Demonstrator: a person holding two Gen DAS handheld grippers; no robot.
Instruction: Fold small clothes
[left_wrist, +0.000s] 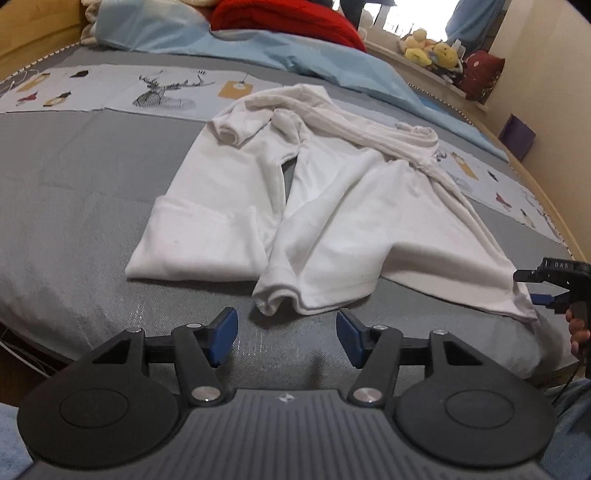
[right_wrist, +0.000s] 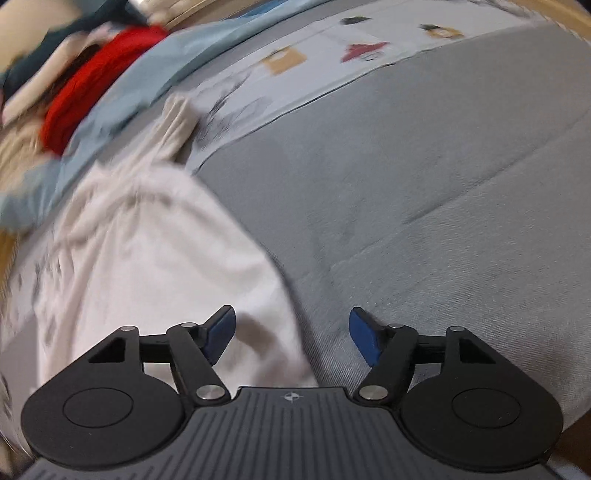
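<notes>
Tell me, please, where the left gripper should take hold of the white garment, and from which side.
Probably the near sleeve cuff of the white garment: it bunches up off the grey bedcover directly ahead of the open left gripper. Approach from the near edge, pads straddling the cuff.

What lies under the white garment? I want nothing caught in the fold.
The white garment lies on the grey bedcover, its far end over a printed strip. Anything beneath its layers is covered and cannot be seen.
</notes>
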